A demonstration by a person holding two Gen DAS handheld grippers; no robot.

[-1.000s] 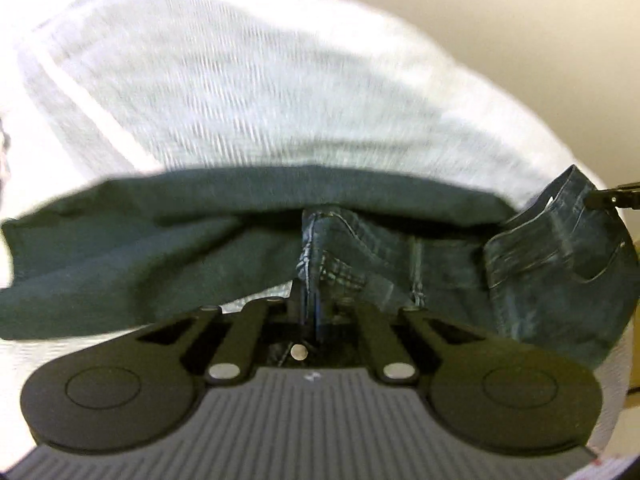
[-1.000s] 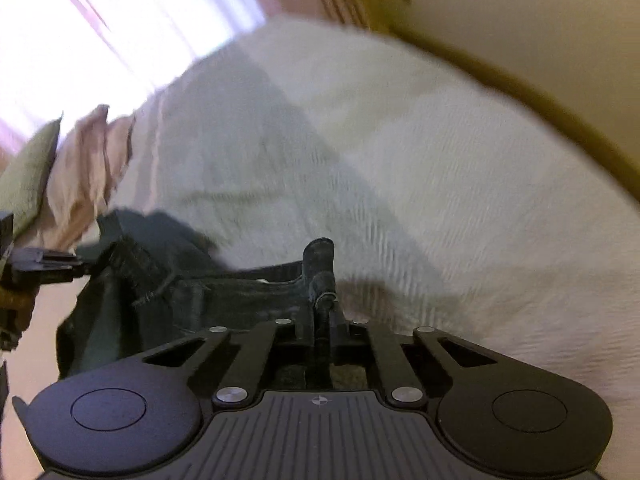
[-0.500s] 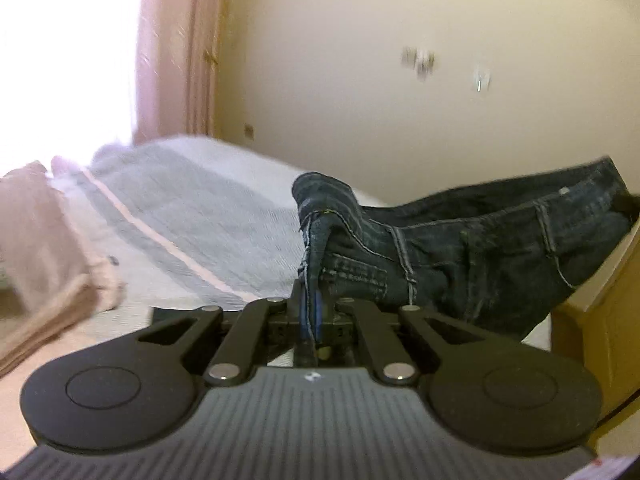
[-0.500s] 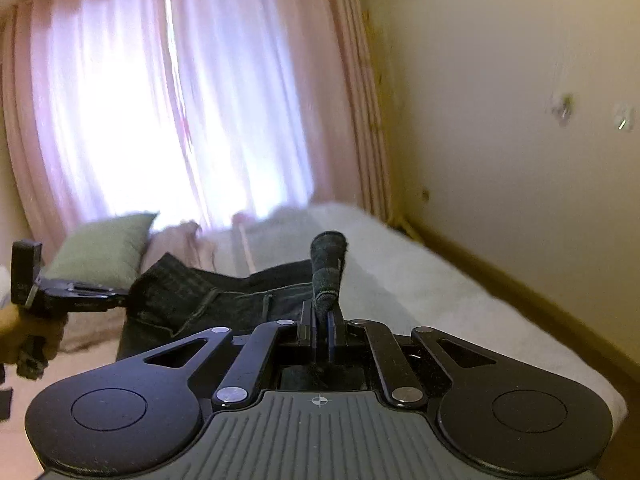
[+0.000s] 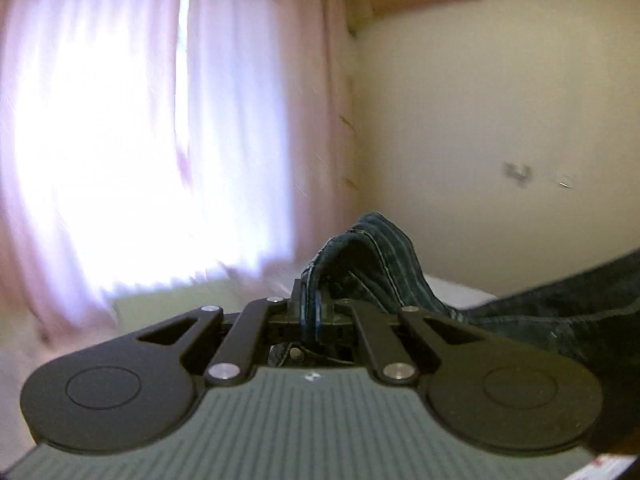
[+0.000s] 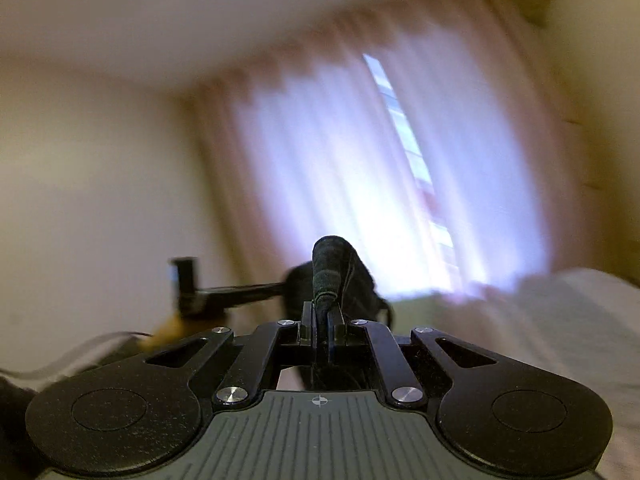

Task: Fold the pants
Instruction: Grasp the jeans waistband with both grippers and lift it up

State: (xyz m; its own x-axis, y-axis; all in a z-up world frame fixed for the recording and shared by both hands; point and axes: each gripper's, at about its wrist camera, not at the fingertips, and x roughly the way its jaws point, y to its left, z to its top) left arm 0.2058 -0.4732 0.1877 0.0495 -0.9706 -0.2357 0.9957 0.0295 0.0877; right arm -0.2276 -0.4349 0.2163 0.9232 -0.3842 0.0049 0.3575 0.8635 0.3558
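Note:
Dark blue denim pants are lifted into the air, held at two spots along the waistband. My left gripper is shut on a fold of the denim, which bulges above its fingers and trails off to the right. In the right wrist view, my right gripper is shut on another bunched piece of the pants. The left gripper shows there from the side, out to the left, clamped on the dark cloth. Most of the pants hang below, out of both views.
A bright window with pink curtains fills the far wall. The bed's pale cover lies low on the right. A cream wall rises at the right. A hand holds the left tool.
Both grippers have swung upward with the pants still clamped. The views went from the bed surface to the window and walls, so the pants have left the bed.

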